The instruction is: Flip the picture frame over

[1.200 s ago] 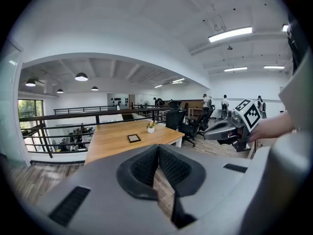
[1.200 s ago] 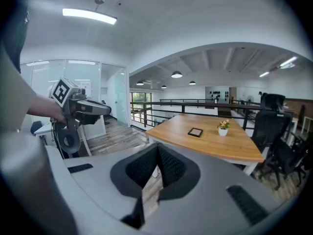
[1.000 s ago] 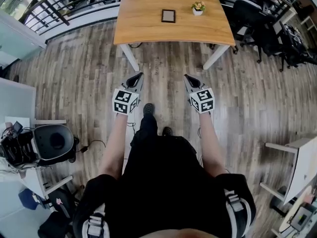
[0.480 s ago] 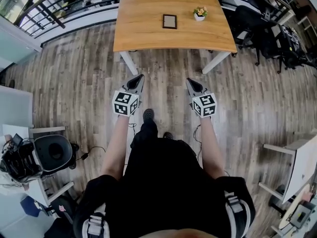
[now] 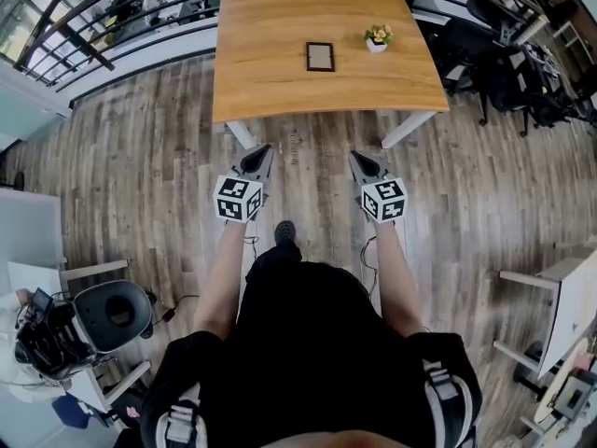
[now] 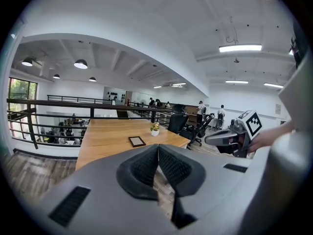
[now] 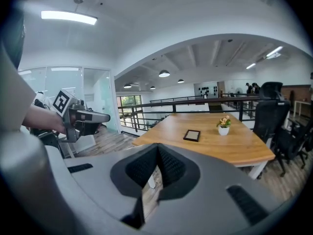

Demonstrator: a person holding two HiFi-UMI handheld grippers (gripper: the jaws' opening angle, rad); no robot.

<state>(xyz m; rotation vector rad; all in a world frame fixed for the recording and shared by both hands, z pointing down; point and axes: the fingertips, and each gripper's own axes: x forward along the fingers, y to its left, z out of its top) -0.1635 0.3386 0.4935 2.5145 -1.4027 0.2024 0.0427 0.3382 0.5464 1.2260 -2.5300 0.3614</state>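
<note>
On the wooden table [image 5: 261, 73], a white pot [image 5: 376, 47] holds flowers near the flat picture frame [image 5: 320, 56]. Short of it, the left gripper [image 5: 262, 149] and right gripper [image 5: 355, 155] are clenched, empty.

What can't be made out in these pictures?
- Frame: too small in every view to tell which face is up.
- Table: far legs hidden under its top in the head view.
- Plant: too small in every view to tell its kind.
</note>
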